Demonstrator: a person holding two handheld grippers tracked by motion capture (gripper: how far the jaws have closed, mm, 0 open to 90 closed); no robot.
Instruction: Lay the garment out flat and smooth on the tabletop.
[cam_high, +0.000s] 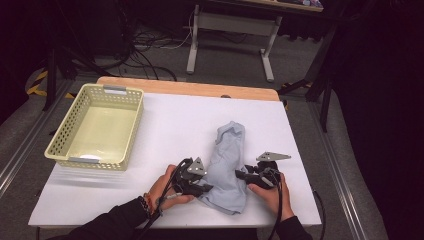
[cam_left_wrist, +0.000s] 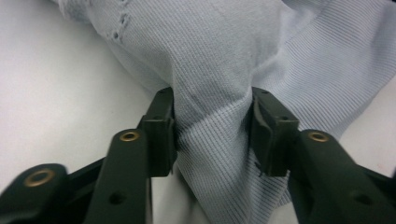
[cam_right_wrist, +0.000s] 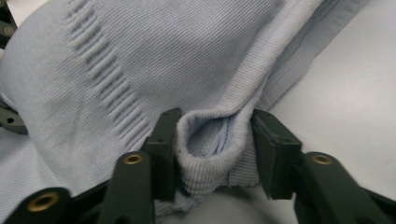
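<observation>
The cloth (cam_high: 227, 165), pale blue and ribbed, lies bunched on the white counter (cam_high: 165, 125) near its front edge, running from a raised fold at the far end down to a wider crumpled end by the person's hands. The left tongs (cam_high: 209, 188) come in at its left side: in the left gripper view a ridge of cloth (cam_left_wrist: 212, 126) is bunched between the two black jaws, and both pads press on it. The right tongs (cam_high: 239, 174) come in at its right side, clamped on a rolled, ribbed hem (cam_right_wrist: 215, 144) that bulges up between the jaws. The left hand (cam_high: 167, 187) and right hand (cam_high: 270, 195) rest low at the counter. A yellow basket (cam_high: 75, 120) stands well apart at the counter's far left
</observation>
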